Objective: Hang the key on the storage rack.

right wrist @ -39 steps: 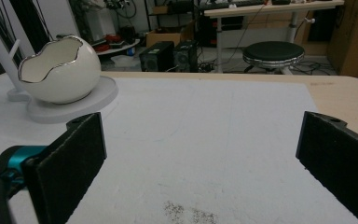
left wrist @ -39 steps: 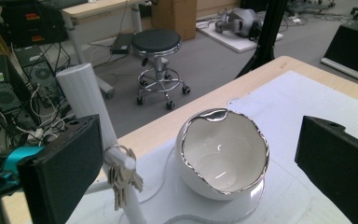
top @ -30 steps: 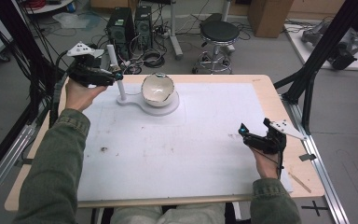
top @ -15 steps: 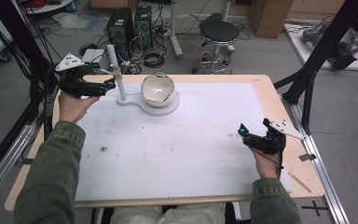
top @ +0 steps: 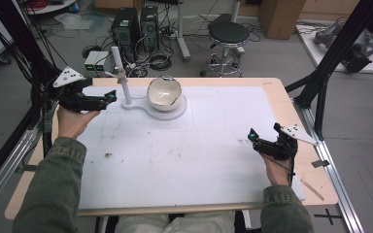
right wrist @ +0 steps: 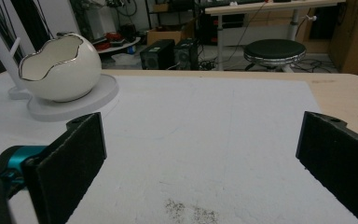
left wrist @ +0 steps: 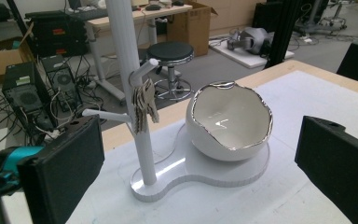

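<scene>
A white stand (top: 126,104) on the table's far left has an upright pole (left wrist: 130,70) with side pegs. A bunch of keys (left wrist: 144,105) hangs from one peg. An egg-shaped white bowl (top: 164,91) with a silver rim sits on the stand's round base (left wrist: 200,175). My left gripper (top: 110,95) is open and empty, just left of the pole and pointing at it. In the left gripper view the left gripper (left wrist: 200,182) has its jaws wide apart around the stand. Near the right edge, my right gripper (top: 252,137) is open and empty, low over the white mat (top: 199,145).
The bowl (right wrist: 58,63) shows far left in the right gripper view, with a dark smudge (right wrist: 186,210) on the mat. Another brown spot (top: 108,155) lies front left. A thin wooden stick (top: 313,189) lies by the right edge. Black frame posts (top: 320,82) flank the table. A stool (top: 228,36) and computer towers (top: 136,24) stand behind.
My left gripper has drawn back from the pole, moving left and toward the person. The right gripper has stayed put.
</scene>
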A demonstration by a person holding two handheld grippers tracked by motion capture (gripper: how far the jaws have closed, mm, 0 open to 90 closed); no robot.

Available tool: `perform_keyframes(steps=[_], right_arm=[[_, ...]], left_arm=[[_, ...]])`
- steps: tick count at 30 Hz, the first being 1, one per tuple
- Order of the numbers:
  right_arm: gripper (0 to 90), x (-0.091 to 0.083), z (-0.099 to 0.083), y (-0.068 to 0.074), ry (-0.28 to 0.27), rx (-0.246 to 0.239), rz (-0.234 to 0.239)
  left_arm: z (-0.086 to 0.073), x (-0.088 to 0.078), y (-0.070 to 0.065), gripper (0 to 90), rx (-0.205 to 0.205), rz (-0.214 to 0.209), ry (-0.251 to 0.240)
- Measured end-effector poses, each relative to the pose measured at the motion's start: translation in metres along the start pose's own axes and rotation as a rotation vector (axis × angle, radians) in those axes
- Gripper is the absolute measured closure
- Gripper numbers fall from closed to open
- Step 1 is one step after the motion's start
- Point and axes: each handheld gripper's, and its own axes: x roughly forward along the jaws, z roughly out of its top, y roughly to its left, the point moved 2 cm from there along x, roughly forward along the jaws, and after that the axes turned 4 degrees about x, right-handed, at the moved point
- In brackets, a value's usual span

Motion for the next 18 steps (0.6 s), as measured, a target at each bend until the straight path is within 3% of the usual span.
perform_keyframes(steps=[4, 18], right_arm=[[0.5, 0.000, 0.000, 0.001, -0.001, -0.004, 0.001], [0.5, 0.001, 0.000, 0.001, 0.004, -0.010, 0.004]], left_arm=[[-0.010, -0.006, 0.000, 1.7, -0.025, 0.002, -0.019], [-0.036, -0.021, 0.007, 1.7, -0.067, 0.029, -0.019]])
